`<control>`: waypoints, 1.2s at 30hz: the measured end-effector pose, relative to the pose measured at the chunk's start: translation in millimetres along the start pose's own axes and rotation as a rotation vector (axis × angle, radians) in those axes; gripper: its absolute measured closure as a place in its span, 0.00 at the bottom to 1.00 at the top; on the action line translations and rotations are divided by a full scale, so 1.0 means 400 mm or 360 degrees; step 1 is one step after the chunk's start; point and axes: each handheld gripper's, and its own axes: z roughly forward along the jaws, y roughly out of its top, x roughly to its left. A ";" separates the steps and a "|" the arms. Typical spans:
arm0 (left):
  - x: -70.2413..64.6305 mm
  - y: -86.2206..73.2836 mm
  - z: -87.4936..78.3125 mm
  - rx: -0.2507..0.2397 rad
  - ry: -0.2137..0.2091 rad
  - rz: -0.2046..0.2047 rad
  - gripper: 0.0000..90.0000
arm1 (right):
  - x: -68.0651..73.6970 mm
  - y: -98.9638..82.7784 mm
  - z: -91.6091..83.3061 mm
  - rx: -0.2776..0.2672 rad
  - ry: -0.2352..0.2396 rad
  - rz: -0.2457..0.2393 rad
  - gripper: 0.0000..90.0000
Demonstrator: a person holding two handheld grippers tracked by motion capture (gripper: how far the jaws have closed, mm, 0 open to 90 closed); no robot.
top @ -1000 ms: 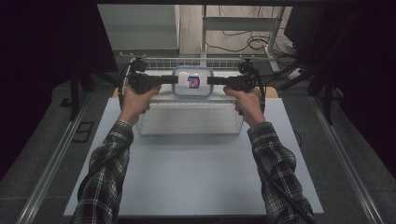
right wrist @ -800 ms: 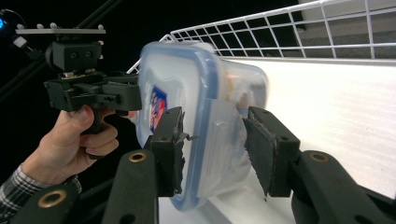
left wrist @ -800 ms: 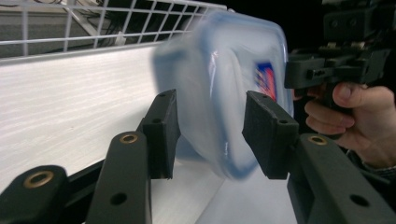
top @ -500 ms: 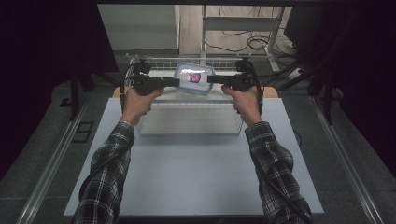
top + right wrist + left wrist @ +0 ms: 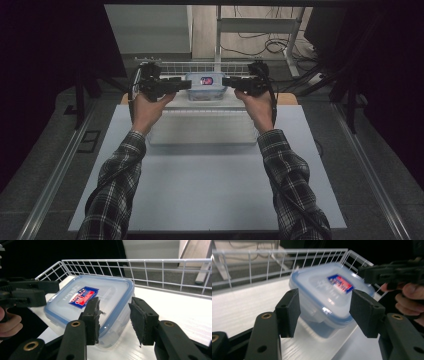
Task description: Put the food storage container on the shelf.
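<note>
A clear plastic container [image 5: 205,85] with a blue-rimmed lid and a red and blue label rests on a white shelf at the table's far edge. My left gripper [image 5: 186,85] is just left of it and my right gripper [image 5: 226,81] just right of it, both pointing inward. In the left gripper view the left gripper [image 5: 325,303] stands open with the container [image 5: 329,297] just beyond its jaws. In the right gripper view the right gripper [image 5: 113,312] is open too, the container's [image 5: 85,302] near corner showing in the gap.
A white wire rack [image 5: 200,65] fences the shelf [image 5: 242,307] behind and beside the container. A translucent bin [image 5: 200,131] lies on the pale table [image 5: 200,195] just in front of the shelf. Dark floor and metal rails flank the table.
The container and both grippers have shifted a little farther from the person, from over the translucent bin toward the wire rack.
</note>
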 end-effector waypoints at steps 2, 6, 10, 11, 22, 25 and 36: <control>-0.006 0.000 -0.012 -0.0025 -0.0021 0.0017 0.44 | 0.003 0.000 -0.009 -0.0011 0.0009 -0.0021 0.67; -0.025 -0.009 -0.032 -0.0028 -0.0001 0.0094 0.40 | 0.015 -0.005 -0.032 -0.0030 0.0025 -0.0079 0.70; -0.044 -0.030 -0.045 -0.0031 0.0029 0.0184 0.34 | 0.029 -0.024 -0.049 -0.0025 0.0029 -0.0173 0.70; -0.048 -0.036 -0.047 -0.0028 0.0040 0.0204 0.32 | 0.033 -0.030 -0.052 -0.0021 0.0026 -0.0190 0.68; -0.094 -0.101 -0.058 0.0008 0.0112 0.0353 0.16 | 0.044 -0.089 -0.072 -0.0008 0.0052 -0.0254 0.51; -0.109 -0.118 -0.060 0.0021 0.0106 0.0382 0.13 | 0.050 -0.102 -0.081 -0.0008 0.0059 -0.0267 0.46; -0.144 -0.167 -0.071 0.0042 0.0101 0.0417 0.07 | 0.079 -0.143 -0.099 0.0031 0.0067 -0.0343 0.34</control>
